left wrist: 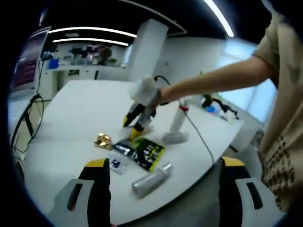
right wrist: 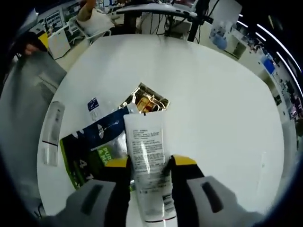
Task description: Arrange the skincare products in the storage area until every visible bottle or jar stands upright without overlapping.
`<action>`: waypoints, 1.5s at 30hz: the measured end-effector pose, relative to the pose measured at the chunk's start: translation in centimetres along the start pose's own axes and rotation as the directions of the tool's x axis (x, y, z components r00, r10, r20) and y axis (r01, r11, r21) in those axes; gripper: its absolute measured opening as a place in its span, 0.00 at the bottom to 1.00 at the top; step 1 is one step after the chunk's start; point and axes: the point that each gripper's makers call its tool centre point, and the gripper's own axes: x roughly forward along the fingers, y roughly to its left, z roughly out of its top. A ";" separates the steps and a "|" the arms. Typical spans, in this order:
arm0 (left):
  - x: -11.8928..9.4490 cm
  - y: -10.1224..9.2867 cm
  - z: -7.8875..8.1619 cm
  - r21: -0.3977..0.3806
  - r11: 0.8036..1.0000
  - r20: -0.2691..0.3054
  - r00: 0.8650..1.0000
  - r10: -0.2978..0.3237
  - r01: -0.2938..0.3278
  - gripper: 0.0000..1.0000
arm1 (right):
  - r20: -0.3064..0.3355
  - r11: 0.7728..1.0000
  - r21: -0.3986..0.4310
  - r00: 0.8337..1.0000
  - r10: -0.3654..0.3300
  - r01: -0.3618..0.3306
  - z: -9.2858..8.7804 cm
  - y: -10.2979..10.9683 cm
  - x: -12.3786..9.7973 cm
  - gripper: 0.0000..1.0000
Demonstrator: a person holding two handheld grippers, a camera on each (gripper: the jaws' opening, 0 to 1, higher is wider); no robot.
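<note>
The white bench (left wrist: 80,109) carries my things: near its front edge lie a green-and-black packet (left wrist: 150,152), a silver tube (left wrist: 151,179) flat on its side just before it, and a gold wrapper (left wrist: 102,140) beside the packet. My left tool (left wrist: 163,189) hangs released over that edge with its jaws wide apart. My right tool (right wrist: 150,177) is clenched on a white tube (right wrist: 147,161), held above the green packet (right wrist: 90,158) and the gold wrapper (right wrist: 147,101).
</note>
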 end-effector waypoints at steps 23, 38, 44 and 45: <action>0.0 -0.1 0.1 0.005 1.000 0.003 1.000 0.001 -0.001 0.93 | 0.070 0.996 -0.001 0.994 -0.087 0.087 1.0 0.9 -2.1 0.28; -0.2 0.1 0.1 0.021 1.000 0.009 1.000 0.011 -0.011 0.93 | 0.257 0.949 0.222 0.925 -0.278 0.223 2.1 1.8 -8.7 0.28; -0.1 0.0 0.0 0.032 0.999 0.003 1.000 0.012 -0.012 0.93 | 0.288 0.922 0.297 0.897 -0.336 0.250 1.5 2.3 -10.0 0.28; -0.1 0.0 0.0 0.034 0.999 0.002 1.000 0.012 -0.012 0.93 | 0.294 0.918 0.307 0.893 -0.342 0.251 1.5 2.4 -10.2 0.28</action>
